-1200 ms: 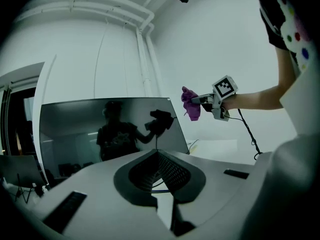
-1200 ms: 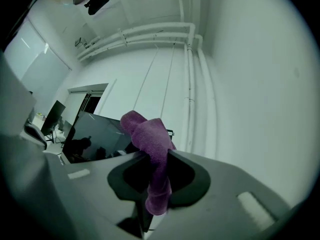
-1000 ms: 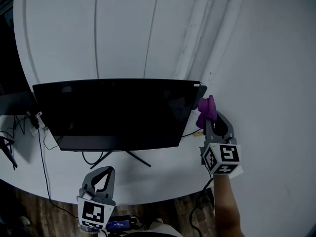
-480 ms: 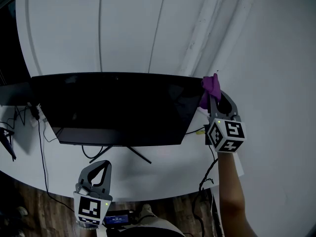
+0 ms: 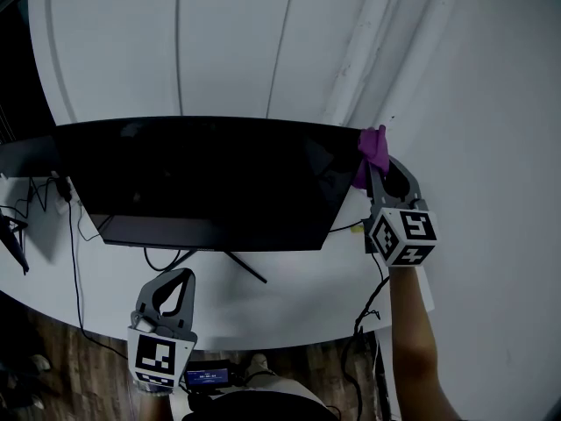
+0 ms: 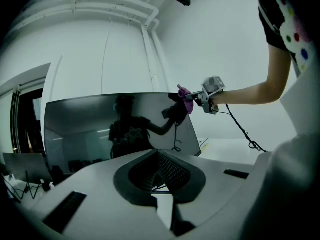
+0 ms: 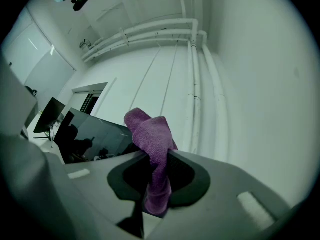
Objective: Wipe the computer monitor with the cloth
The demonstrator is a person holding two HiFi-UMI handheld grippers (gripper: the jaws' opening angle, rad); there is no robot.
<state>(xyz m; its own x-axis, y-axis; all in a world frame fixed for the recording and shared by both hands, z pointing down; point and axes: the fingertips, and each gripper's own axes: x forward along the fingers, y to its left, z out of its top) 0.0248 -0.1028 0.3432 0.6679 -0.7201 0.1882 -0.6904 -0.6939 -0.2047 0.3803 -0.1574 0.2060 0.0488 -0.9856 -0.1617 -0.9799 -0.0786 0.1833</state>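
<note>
Purple cloth (image 5: 372,150) sits pinched between the jaws of our right claw (image 5: 375,172), clenched on its lower end so that the free fold stands up beyond the tips. Just ahead of those tips and to their left is the upper right corner of the monitor (image 5: 202,182), and the cloth looks to be touching it or nearly so. We judge that the wipe is at its start at this corner, with almost the whole dark screen left to cover.

Next, we reckon, the fold should be pressed flat on the glass and drawn leftward along the top edge, lightly enough that the thin panel does not rock on its stand legs (image 5: 248,274).

Our left claw (image 5: 180,277) hangs low and near us, well apart from the screen, jaws closed together on nothing; it could steady the lower bezel.

Beyond the right claw is the white wall (image 5: 245,42) with its pipes (image 5: 368,33), close behind the corner, so room lies leftward and downward, not back. Cables (image 5: 74,235) trail off the monitor's far left on the desk (image 5: 298,301).
</note>
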